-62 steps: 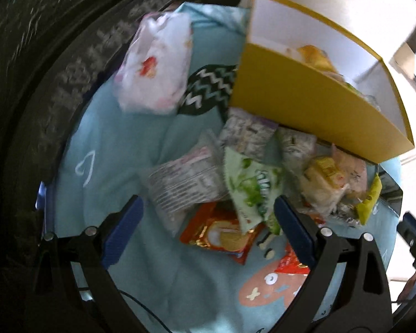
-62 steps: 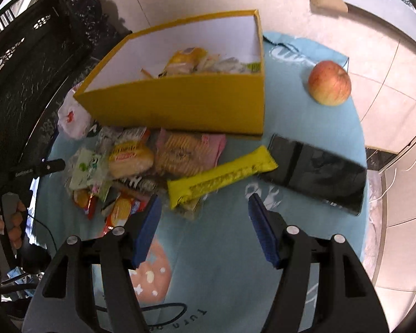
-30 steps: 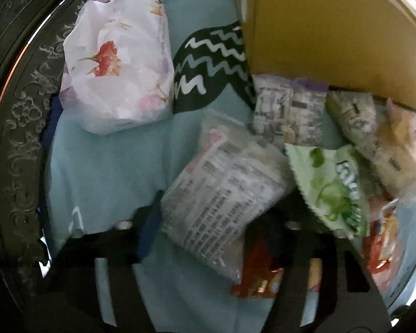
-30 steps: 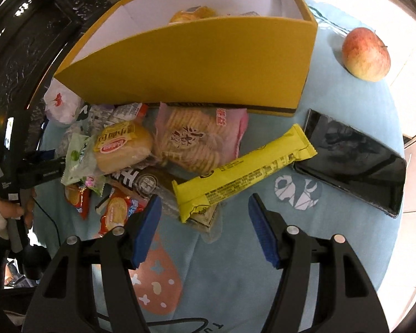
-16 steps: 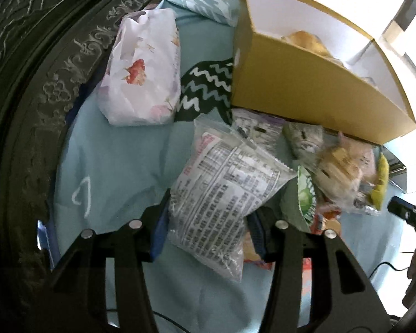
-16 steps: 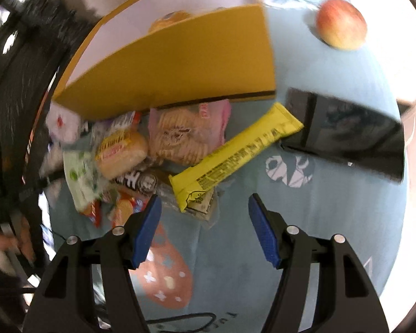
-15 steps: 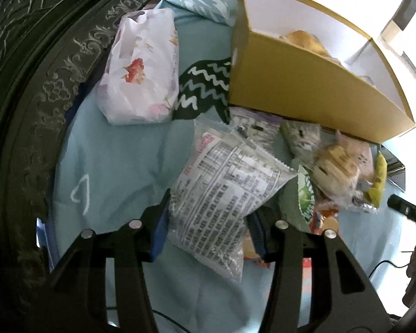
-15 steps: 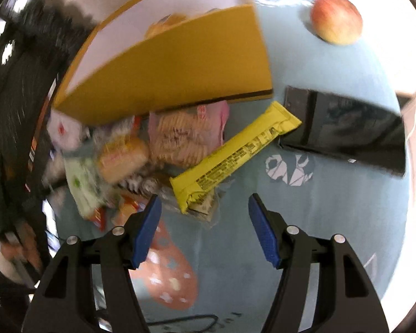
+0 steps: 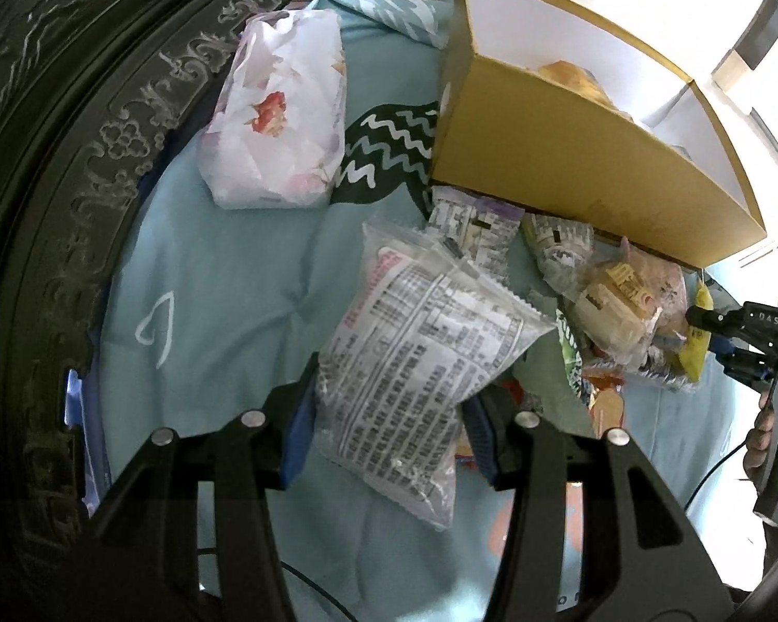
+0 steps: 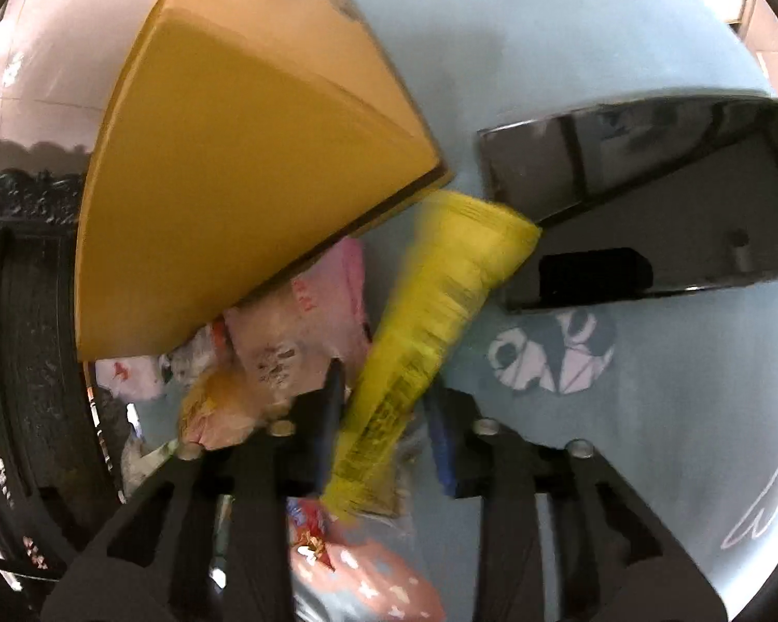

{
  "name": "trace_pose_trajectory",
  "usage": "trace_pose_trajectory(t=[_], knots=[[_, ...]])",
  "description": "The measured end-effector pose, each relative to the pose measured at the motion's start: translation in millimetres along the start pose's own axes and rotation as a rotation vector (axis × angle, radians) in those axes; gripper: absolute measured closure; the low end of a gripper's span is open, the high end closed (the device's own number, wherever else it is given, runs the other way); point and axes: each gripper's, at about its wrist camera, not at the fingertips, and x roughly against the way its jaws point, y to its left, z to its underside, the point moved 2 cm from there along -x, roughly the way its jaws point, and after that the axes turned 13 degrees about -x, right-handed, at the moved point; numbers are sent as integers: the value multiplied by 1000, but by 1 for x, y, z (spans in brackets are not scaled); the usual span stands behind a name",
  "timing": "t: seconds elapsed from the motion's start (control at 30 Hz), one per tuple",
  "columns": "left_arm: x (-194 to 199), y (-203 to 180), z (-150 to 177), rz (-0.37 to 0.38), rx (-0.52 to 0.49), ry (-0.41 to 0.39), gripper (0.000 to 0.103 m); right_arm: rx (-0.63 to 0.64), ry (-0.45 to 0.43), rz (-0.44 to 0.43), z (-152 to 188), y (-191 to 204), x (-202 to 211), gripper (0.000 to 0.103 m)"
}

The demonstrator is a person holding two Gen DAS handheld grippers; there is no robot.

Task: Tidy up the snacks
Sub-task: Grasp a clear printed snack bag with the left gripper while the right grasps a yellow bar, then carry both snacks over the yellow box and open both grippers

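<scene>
- clear plastic, printed all over with small black text and a red band, makes up the snack packet (image 9: 420, 357) that is pinched between the blue pads of the left gripper (image 9: 386, 430); it is held lifted above the blue cloth (image 9: 223, 280), probably so it can be carried to the yellow box (image 9: 586, 166).
- the yellow box is seen open at the top with a few snacks already inside, and it stands just behind the loose pile (image 9: 612, 311) on the cloth.
- the yellow bar (image 10: 420, 352) is caught between the pads of the right gripper (image 10: 384, 430), whose jaws are pressed nearly together on its lower part; the wrapper is blurred, long and thin, with dark print down one side.
- its far end lies beside the box corner and touches the black phone (image 10: 643, 197).
- a floral tissue pack (image 9: 280, 114) is left well apart from the pile, likely not one of the snacks.
</scene>
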Motion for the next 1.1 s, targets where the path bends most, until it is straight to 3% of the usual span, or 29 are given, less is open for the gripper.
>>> trace_pose_trajectory(t=[0.27,0.57,0.7,0.9,1.1], knots=[[13,2,5,11,11,-28,52,93,-32,-66,16,2,43,82],[44,-10,-5,59,24,-91,52,205,-46,-199,48,25,90,82],[67,-30,-35,95,-3,-171,52,266,-117,-267,41,51,123,82],[85,-65,-93,134,-21,-275,52,363,-214,-292,26,91,144,82],[76,-88,-132,161,-14,-278,52,442,-289,-253,10,113,142,82]])
